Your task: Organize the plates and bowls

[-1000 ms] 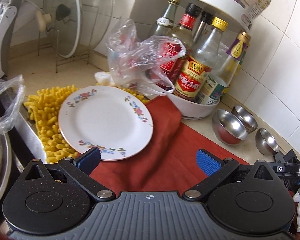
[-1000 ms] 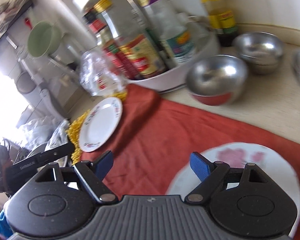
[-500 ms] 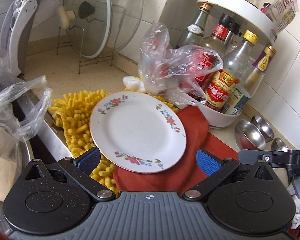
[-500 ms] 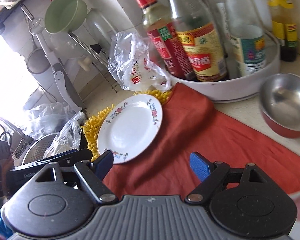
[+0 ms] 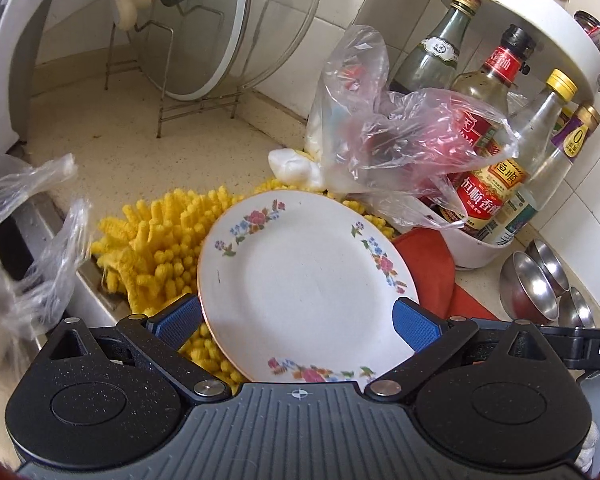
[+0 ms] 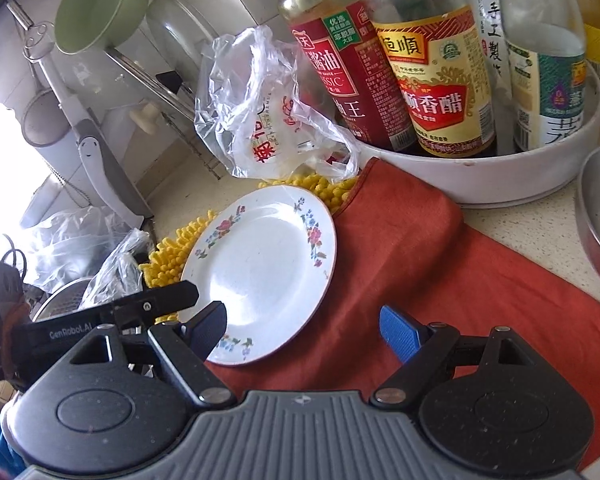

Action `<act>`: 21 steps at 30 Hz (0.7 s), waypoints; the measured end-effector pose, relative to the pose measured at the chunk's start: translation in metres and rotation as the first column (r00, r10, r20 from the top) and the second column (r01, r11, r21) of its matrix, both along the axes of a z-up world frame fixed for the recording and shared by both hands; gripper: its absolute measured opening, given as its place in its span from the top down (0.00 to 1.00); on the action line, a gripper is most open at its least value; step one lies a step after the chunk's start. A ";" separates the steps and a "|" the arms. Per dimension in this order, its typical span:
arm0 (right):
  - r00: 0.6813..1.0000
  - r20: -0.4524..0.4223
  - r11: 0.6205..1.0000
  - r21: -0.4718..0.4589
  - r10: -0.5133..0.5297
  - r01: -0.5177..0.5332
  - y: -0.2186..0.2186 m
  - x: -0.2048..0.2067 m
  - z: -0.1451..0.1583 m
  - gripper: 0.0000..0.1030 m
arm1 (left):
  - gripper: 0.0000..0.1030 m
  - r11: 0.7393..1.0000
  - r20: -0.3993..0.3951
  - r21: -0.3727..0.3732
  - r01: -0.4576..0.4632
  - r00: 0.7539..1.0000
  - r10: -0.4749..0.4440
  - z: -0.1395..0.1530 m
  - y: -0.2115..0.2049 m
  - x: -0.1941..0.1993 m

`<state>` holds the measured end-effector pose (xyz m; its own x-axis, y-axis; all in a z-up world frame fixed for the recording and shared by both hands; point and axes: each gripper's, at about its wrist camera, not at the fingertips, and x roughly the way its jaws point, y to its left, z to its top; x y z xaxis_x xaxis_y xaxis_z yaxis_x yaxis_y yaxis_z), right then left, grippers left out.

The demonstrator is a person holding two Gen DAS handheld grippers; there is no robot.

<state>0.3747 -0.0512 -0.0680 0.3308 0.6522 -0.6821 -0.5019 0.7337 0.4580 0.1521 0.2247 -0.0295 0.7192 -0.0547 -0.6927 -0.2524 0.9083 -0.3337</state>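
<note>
white tray (image 6: 500, 184) of bottles (image 6: 440, 80), plate (image 6: 264, 268) bare

Left wrist view: looks forward and steeply down along its fingers, close over the floral plate (image 5: 306, 284), facing the tiled back wall and the lid rack (image 5: 196, 108) at the countertop's rear edge. Right wrist view: looks down from the right, slightly farther off, facing left toward the sink end. Both views share the plate, the red cloth (image 6: 440, 264), the yellow mat (image 5: 160, 240) and the bottle carousel (image 6: 500, 184).
</note>
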 end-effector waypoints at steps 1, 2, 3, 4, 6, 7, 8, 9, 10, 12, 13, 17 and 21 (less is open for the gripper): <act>1.000 -0.002 1.000 0.004 0.001 -0.001 0.002 0.002 -0.001 0.21 | 0.00 1.000 -0.002 -0.005 0.009 1.000 -0.009 -0.001 0.003 0.003; 1.000 -0.009 1.000 0.014 0.000 0.000 0.003 0.004 -0.002 0.21 | 0.00 1.000 -0.006 -0.015 0.013 1.000 -0.014 -0.002 0.006 0.007; 1.000 -0.021 1.000 0.028 -0.002 0.003 0.005 0.006 -0.003 0.21 | 0.00 0.999 -0.010 -0.029 0.013 1.000 -0.013 -0.004 0.009 0.010; 0.999 -0.038 0.999 0.042 -0.003 0.005 0.006 0.010 -0.005 0.21 | 0.00 0.999 -0.017 -0.048 0.014 1.000 -0.015 -0.006 0.012 0.013; 0.999 -0.053 0.999 0.049 -0.009 0.012 0.010 0.015 -0.008 0.21 | 0.00 0.997 -0.026 -0.074 0.016 1.000 -0.018 -0.010 0.019 0.017; 0.998 -0.054 0.999 0.046 -0.010 0.013 0.012 0.017 -0.009 0.21 | 0.00 0.997 -0.031 -0.077 0.020 0.999 -0.022 -0.011 0.021 0.019; 0.998 -0.060 0.999 0.049 -0.009 0.012 0.014 0.018 -0.011 0.21 | 0.00 0.996 -0.037 -0.083 0.024 0.999 -0.027 -0.013 0.023 0.021; 0.998 -0.070 0.998 0.057 -0.005 0.009 0.016 0.020 -0.012 0.21 | 0.00 0.995 -0.040 -0.093 0.030 0.999 -0.034 -0.014 0.025 0.023; 0.997 -0.082 0.998 0.068 -0.001 0.007 0.018 0.022 -0.013 0.21 | 0.01 0.994 -0.041 -0.104 0.036 0.998 -0.041 -0.015 0.026 0.025; 0.995 -0.102 0.996 0.087 0.001 0.008 0.021 0.026 -0.017 0.21 | 0.01 0.993 -0.043 -0.109 0.047 0.998 -0.052 -0.016 0.028 0.029; 0.994 -0.109 0.996 0.094 0.002 0.008 0.023 0.028 -0.019 0.21 | 0.01 0.993 -0.044 -0.111 0.050 0.998 -0.055 -0.016 0.029 0.031; 0.989 -0.146 0.991 0.136 0.016 0.004 0.027 0.034 -0.025 0.21 | 0.01 0.988 -0.034 -0.145 0.049 0.998 -0.054 -0.018 0.034 0.036; 0.980 -0.200 0.983 0.181 0.007 0.030 0.028 0.041 -0.033 0.21 | 0.01 0.985 -0.026 -0.167 0.049 0.998 -0.054 -0.020 0.039 0.040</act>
<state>0.4160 -0.0228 -0.1014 0.2086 0.7686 -0.6048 -0.3795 0.6336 0.6742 0.1919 0.2636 -0.0500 0.6910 -0.2073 -0.6925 -0.2188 0.8531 -0.4737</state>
